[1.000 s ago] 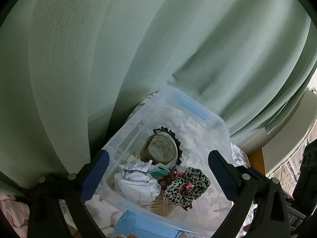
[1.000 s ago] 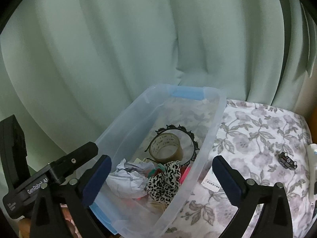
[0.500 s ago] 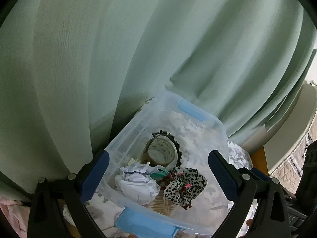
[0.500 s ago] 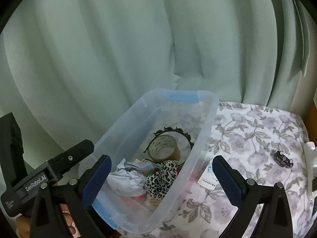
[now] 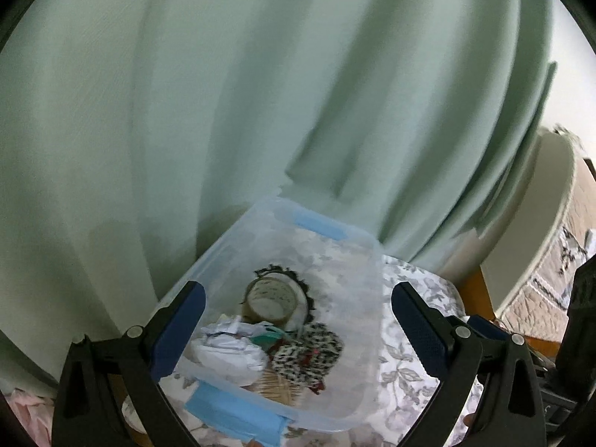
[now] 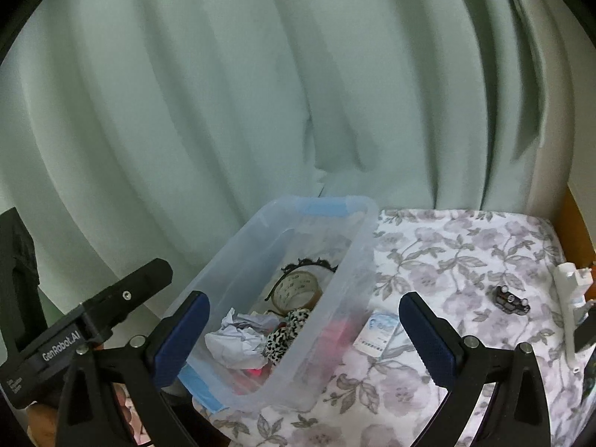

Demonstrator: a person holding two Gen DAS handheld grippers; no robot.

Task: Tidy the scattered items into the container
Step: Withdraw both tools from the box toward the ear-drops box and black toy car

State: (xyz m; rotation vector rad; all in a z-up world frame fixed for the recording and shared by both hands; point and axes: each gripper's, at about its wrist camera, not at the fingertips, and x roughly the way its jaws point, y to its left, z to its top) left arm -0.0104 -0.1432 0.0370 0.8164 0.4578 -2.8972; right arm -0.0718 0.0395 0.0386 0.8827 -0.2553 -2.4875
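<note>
A clear plastic bin (image 5: 372,320) (image 6: 357,260) with blue handles stands on a floral cloth (image 6: 447,260). Inside lie a tape roll (image 5: 270,298) (image 6: 298,290), crumpled white paper (image 5: 227,350) (image 6: 234,346), a leopard-print scrunchie (image 5: 309,350) (image 6: 283,335) and a black lacy hairband (image 5: 301,287). A white label packet (image 6: 378,333) and a small dark clip (image 6: 512,300) lie on the cloth to the right of the bin. My left gripper (image 5: 298,316) hangs open above the bin, empty. Also open and empty, my right gripper (image 6: 303,329) is raised over the bin's near end.
A pale green curtain (image 6: 260,93) hangs close behind the bin. A white object (image 6: 571,298) lies at the cloth's right edge beside an orange wooden frame (image 6: 573,219). The left gripper's body (image 6: 74,331) shows in the right wrist view at lower left, held by a hand.
Both grippers have pulled back and up from the bin, which now looks smaller and lower in each view. Both stay open and empty.
</note>
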